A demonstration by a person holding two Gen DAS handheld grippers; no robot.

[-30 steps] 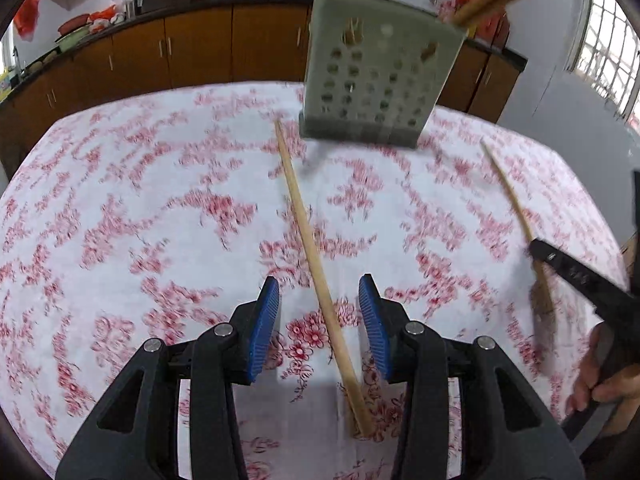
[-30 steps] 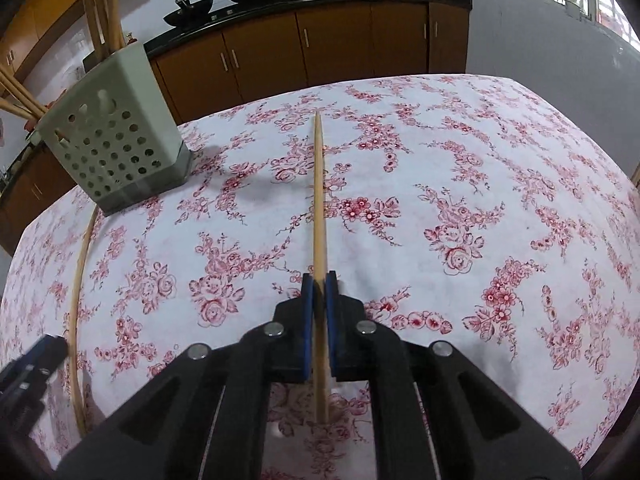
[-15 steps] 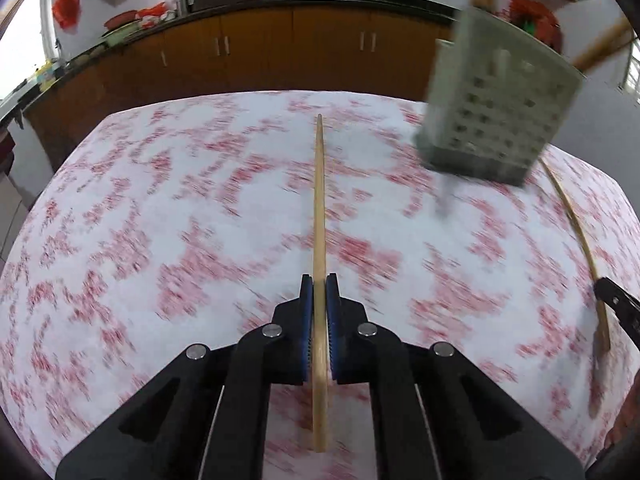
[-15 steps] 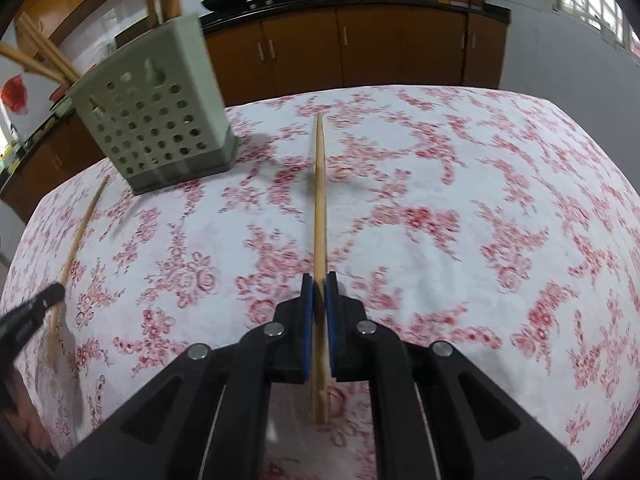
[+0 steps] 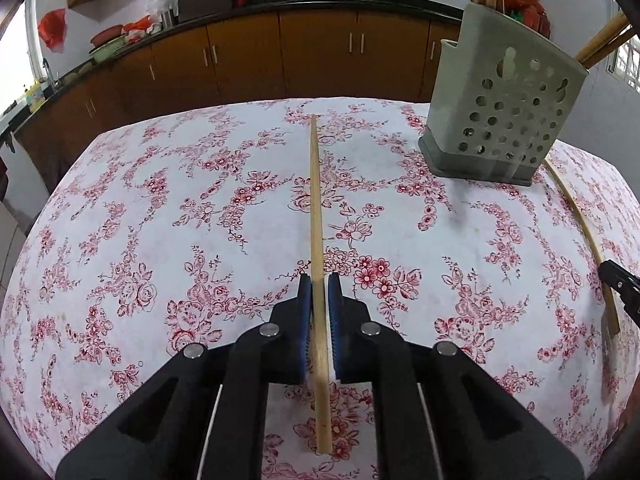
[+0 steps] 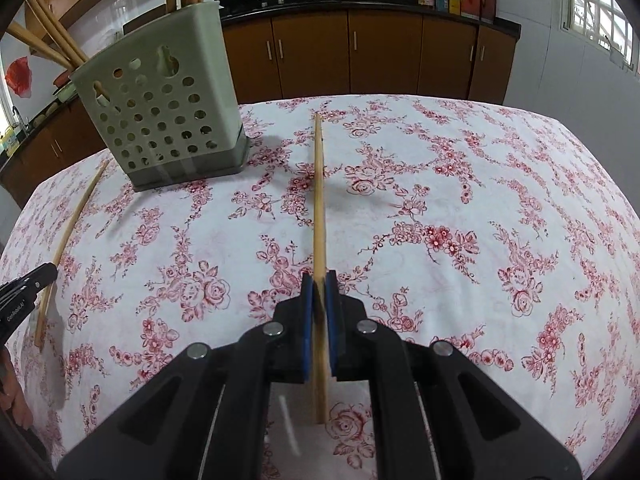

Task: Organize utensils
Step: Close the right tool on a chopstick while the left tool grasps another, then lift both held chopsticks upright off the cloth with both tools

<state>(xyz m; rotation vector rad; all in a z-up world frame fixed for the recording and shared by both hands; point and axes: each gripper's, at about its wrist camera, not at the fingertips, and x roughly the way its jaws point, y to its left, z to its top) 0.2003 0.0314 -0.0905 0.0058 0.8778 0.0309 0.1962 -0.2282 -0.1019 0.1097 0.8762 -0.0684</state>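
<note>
Chopsticks: left gripper (image 5: pixel 319 292) pinches one chopstick (image 5: pixel 316 216), right gripper (image 6: pixel 319 292) pinches another (image 6: pixel 319 200), both lifted over the cloth (image 6: pixel 480 200). Next, I judge: tip each upright, drop into holder (image 6: pixel 160 116), far, between them. Sticks already inside crowd the opening; mind collisions. Counter behind.

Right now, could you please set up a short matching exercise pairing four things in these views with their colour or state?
Things:
1. left gripper
2. utensil holder
3. tablecloth
4. gripper pads

Descriptions:
A. blue
B. pale grey-green, perforated with round holes, chopsticks standing in it
C. white with a red floral print
D. shut on a wooden chopstick

Pairs: 1-D, 2-B, 3-C, 4-A
</note>
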